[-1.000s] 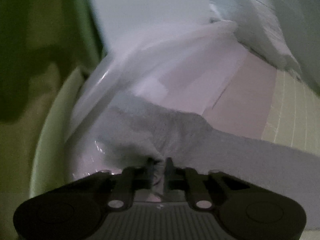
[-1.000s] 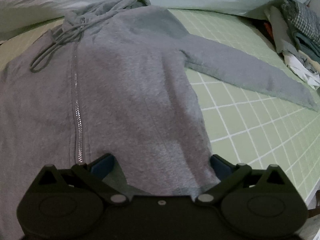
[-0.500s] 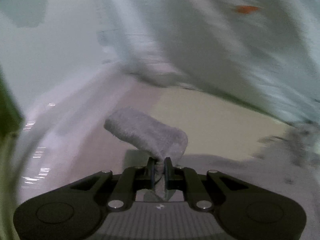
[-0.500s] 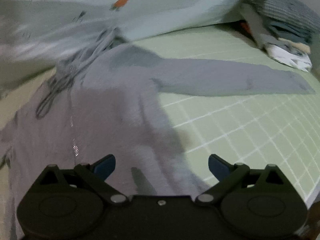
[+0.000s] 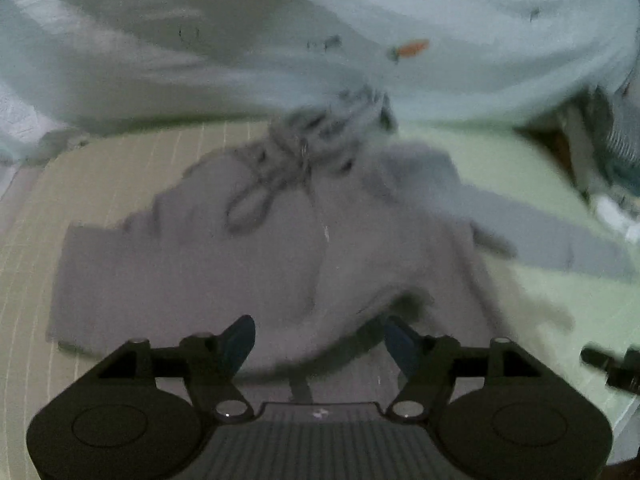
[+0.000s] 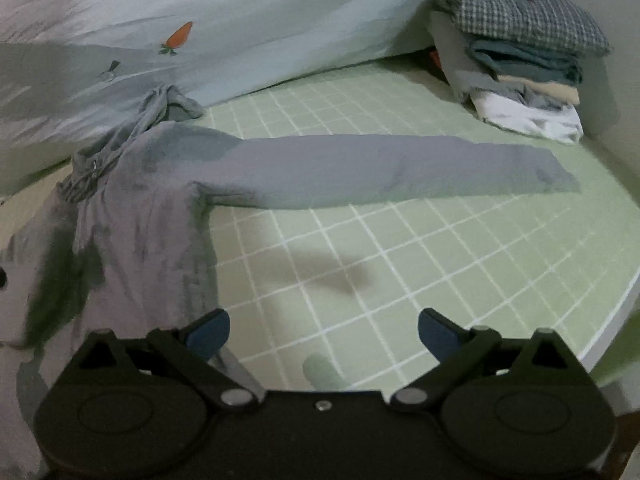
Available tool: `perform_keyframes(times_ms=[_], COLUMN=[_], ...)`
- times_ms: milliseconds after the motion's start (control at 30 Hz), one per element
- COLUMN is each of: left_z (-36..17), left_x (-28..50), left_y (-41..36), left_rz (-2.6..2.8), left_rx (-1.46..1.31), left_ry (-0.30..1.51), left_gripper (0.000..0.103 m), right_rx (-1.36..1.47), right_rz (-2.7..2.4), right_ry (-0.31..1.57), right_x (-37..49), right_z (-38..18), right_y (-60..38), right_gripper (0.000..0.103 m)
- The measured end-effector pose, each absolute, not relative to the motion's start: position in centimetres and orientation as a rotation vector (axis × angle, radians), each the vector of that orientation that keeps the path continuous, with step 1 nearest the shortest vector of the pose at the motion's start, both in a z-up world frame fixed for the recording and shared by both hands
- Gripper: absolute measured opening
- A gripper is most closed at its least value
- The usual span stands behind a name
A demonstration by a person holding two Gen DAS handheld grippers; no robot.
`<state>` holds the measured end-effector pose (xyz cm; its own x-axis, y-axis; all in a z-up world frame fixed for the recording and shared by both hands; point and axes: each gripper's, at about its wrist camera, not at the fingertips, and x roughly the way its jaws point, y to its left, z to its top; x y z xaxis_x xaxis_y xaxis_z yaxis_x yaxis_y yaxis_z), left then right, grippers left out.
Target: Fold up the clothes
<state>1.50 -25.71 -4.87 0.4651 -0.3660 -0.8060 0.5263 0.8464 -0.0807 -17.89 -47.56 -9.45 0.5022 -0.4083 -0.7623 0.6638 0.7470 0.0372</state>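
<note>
One grey hoodie point(image 6: 140, 216) lies on one bed point(image 6: 400, 264), beside one carrot-print quilt point(image 6: 260, 20) and one stack of folded clothes point(image 6: 520, 68). Two grippers show.

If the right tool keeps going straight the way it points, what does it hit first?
Probably the bare green checked sheet, between the open right tool and the hoodie's outstretched sleeve; depth is uncertain.

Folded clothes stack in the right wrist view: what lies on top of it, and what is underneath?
A checked garment tops the folded clothes stack; blue, cream and white layers lie below. The stack rests on the green gridded sheet. What lies behind it is hidden.
</note>
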Motion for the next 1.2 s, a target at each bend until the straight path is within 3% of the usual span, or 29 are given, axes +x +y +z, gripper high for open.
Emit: perform_keyframes(times_ms=[333,500,733,867,933,1000,1200], left_z=[-6.7,-7.6,-8.3,-8.4,-8.4,-8.1,-6.8], left_x=[3.2,4.1,5.9,7.7,9.2,10.8,13.1], left_y=[-19.7,-17.7,-16.2,-16.1,-15.8,-15.6,-15.4], left_rz=[-0.240,-0.125,-0.071,-0.059,-0.042,-0.028,-0.047], left_rx=[0.130,0.115,0.099,0.073,0.049,0.025,-0.011], left_ry=[1.051,1.113,1.143,1.142,1.131,1.109,1.023], left_gripper=[0.086,0.087,0.087,0.087,0.087,0.087,0.087], right_rx=[0.276,0.320,0.354,0.382,0.412,0.400,0.417], right_rz=[-0.411,-0.281,-0.125,-0.098,-0.048,-0.014,0.053], right_ry=[0.865,0.881,0.890,0.941,0.951,0.929,0.788], right_x=[-13.4,-9.4,-4.2,-1.8,-1.1,-0.7,1.4], right_z=[-9.2,-8.5,-9.5,-11.2,-11.8,-11.4,-7.6], right_y=[-46.5,-45.3,-42.9,-42.9,-43.2,-43.3,-45.1], right_gripper=[0.103,0.101,0.071,0.059,0.021,0.008,0.005])
